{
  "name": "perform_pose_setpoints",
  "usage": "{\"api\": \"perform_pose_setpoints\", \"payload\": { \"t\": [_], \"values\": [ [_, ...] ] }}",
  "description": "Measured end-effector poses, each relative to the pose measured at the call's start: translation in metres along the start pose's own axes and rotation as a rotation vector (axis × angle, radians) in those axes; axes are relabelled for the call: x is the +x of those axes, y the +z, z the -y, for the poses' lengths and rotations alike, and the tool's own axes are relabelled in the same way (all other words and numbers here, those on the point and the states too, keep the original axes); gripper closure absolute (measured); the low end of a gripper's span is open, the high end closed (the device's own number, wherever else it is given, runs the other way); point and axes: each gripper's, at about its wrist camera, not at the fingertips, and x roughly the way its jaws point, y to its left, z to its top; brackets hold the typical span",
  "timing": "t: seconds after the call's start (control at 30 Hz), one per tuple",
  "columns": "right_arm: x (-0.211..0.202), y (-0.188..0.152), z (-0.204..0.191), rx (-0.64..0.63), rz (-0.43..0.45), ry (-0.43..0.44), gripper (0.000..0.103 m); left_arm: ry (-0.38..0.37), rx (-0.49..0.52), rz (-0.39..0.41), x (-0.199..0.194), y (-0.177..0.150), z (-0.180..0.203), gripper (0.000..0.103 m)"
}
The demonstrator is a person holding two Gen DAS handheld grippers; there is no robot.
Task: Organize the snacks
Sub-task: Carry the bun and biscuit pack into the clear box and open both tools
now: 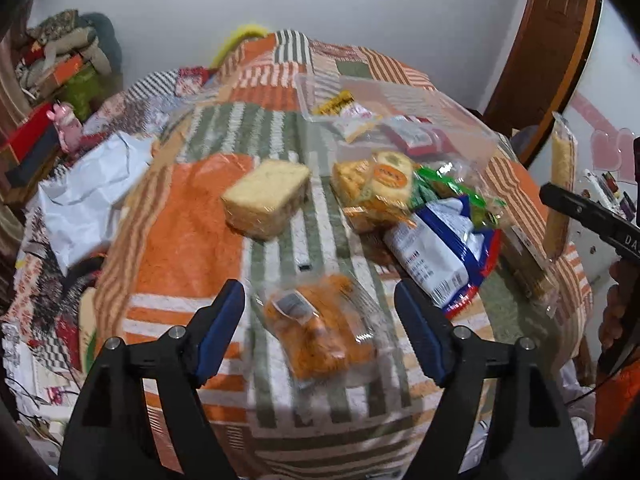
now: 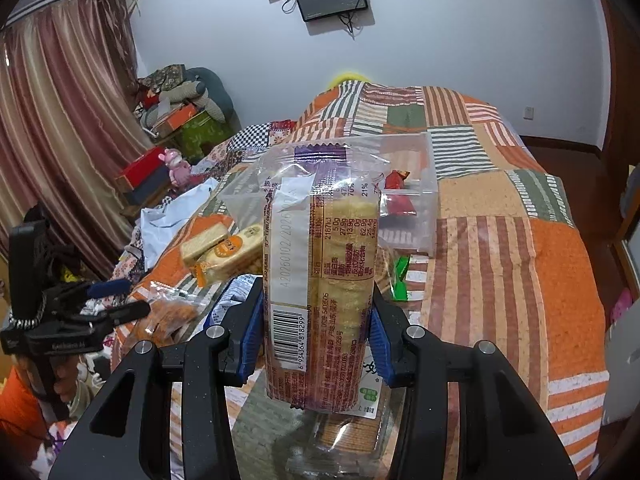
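Observation:
A clear pack of orange shredded snack (image 1: 320,328) lies on the patchwork bedspread (image 1: 180,240). My left gripper (image 1: 318,286) stands open over it, a finger on each side, neither pad touching. My right gripper (image 2: 316,300) is shut on a tall pack of round crackers (image 2: 320,264), held upright above the bed. In the left wrist view that cracker pack (image 1: 560,184) hangs at the far right. A clear plastic box (image 1: 400,92) with a few small packets stands further back; in the right wrist view the box (image 2: 430,200) is behind the crackers.
A wrapped cake slice (image 1: 268,200) lies mid-bed. Beside it are a yellow biscuit pack (image 1: 376,192), a green packet (image 1: 460,188) and a blue-and-white bag (image 1: 436,252). White cloth (image 1: 88,192) and cluttered boxes sit left. A wooden door frame (image 1: 552,52) stands right.

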Motion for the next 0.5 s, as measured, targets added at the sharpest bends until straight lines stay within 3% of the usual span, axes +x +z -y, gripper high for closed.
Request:
{"api": "perform_pose_setpoints", "payload": {
  "t": [0.2,0.33,0.37,0.5],
  "values": [
    [-0.009,0.005,0.004,0.004,0.021,-0.006,0.061,-0.033,-0.014,-0.094,0.032,-0.008,0.004,0.025],
    [-0.011,0.005,0.006,0.002,0.030,-0.006,0.061,-0.019,-0.007,-0.111,0.046,-0.013,0.002,0.027],
    [-0.011,0.005,0.006,0.002,0.030,-0.006,0.061,-0.020,-0.021,-0.115,0.049,-0.014,-0.001,0.035],
    [-0.008,0.005,0.007,0.006,0.026,0.000,0.061,-0.019,-0.040,-0.078,0.049,-0.014,-0.007,0.040]
  ]
}}
